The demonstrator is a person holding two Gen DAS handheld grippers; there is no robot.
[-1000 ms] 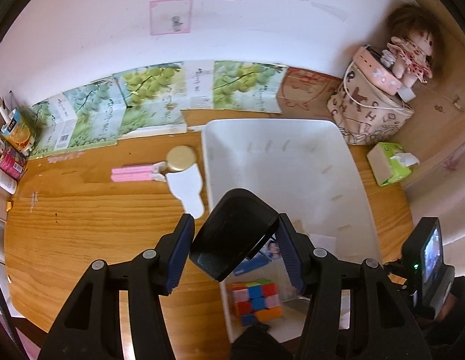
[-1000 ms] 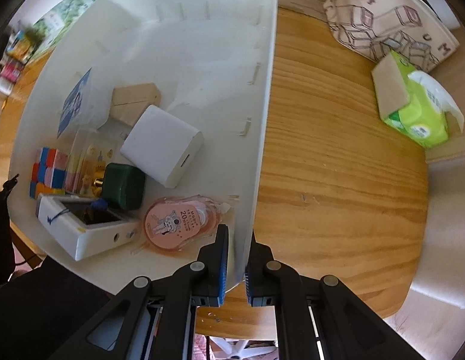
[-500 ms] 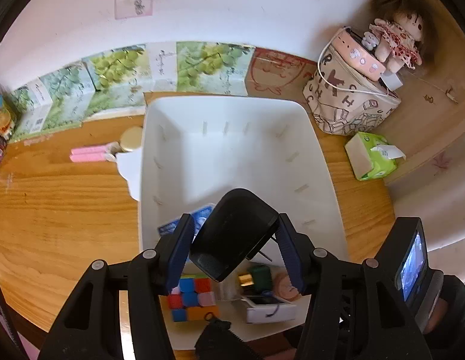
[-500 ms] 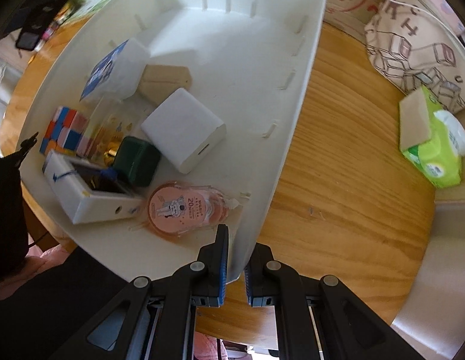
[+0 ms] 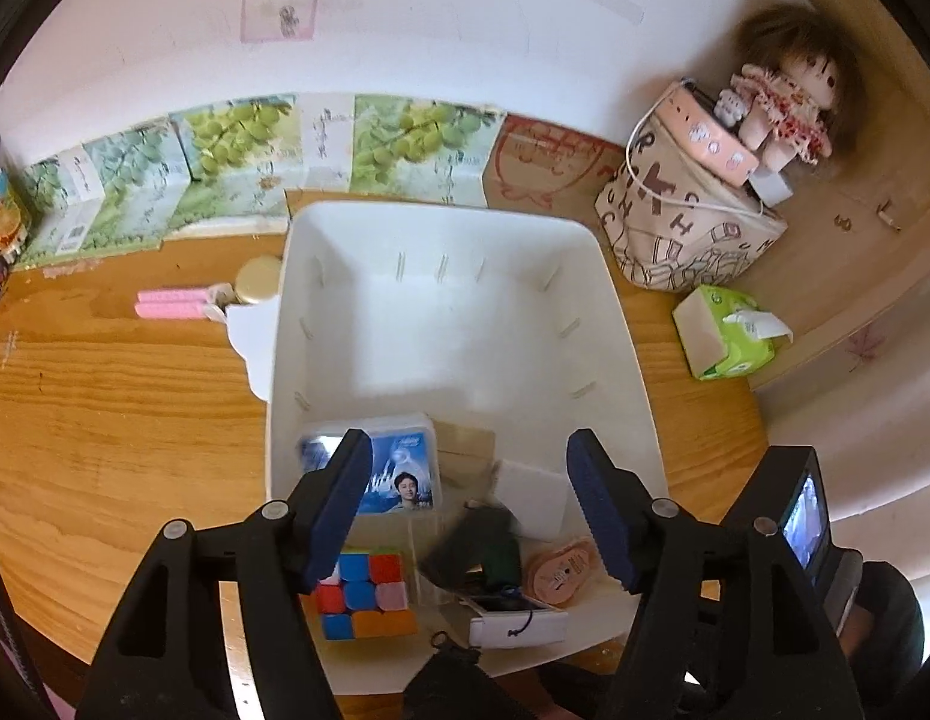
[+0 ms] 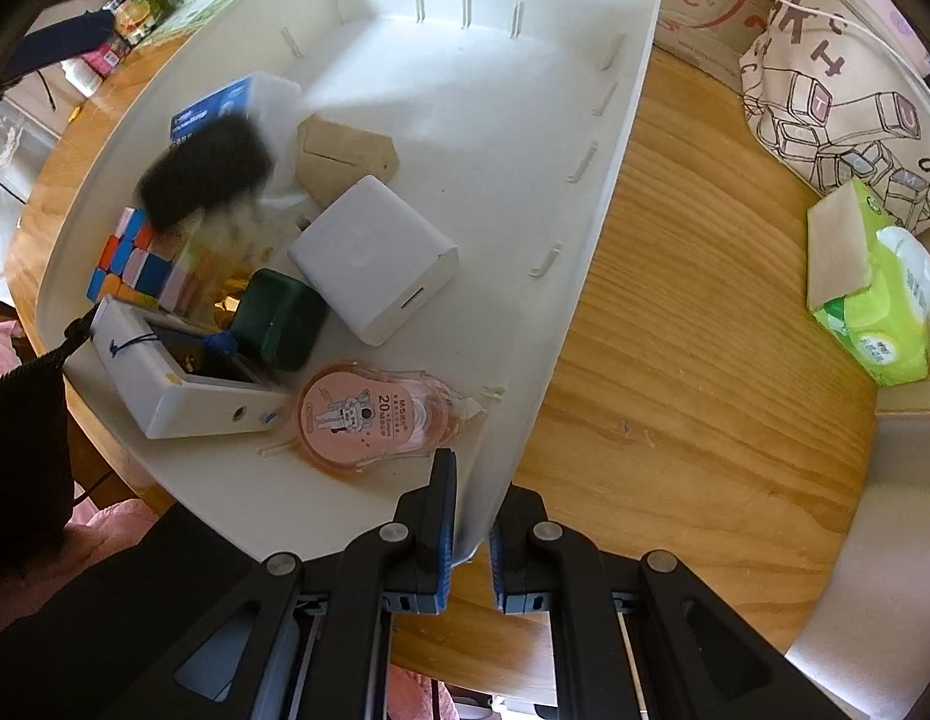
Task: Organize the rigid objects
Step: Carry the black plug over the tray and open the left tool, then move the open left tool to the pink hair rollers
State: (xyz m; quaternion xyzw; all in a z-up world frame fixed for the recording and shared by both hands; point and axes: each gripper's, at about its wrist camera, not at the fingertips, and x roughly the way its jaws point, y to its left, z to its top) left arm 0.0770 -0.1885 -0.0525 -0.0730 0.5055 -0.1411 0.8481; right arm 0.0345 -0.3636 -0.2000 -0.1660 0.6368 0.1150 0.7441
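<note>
The left gripper (image 5: 468, 510) hung over the near end of the white bin (image 5: 621, 324), its jaws opening with nothing pressed between the pads; a blurred black object (image 6: 204, 171), seemingly just let go, was dropping below and ahead of it onto the pile. That pile lay directly beneath the gripper: a colour cube (image 5: 363, 594), a blue-labelled box (image 5: 399, 474), a dark green case (image 5: 483, 546), a white block (image 6: 375, 258) and a round pink tape dispenser (image 6: 369, 414). The right gripper (image 6: 468, 531) stood narrow, clamped on the bin's near wall, one pad inside and one outside, apparently steadying it. This looked like the release step of one placement. Off to the left gripper's far left, on the wooden surface (image 5: 105, 390) outside the bin, a pink clip (image 5: 171, 304), a gold-lidded jar (image 5: 258, 282) and a white piece (image 5: 252, 342) waited; I'd judge the next move calls for lifting clear of the bin, swinging left, and closing on one of those.
</note>
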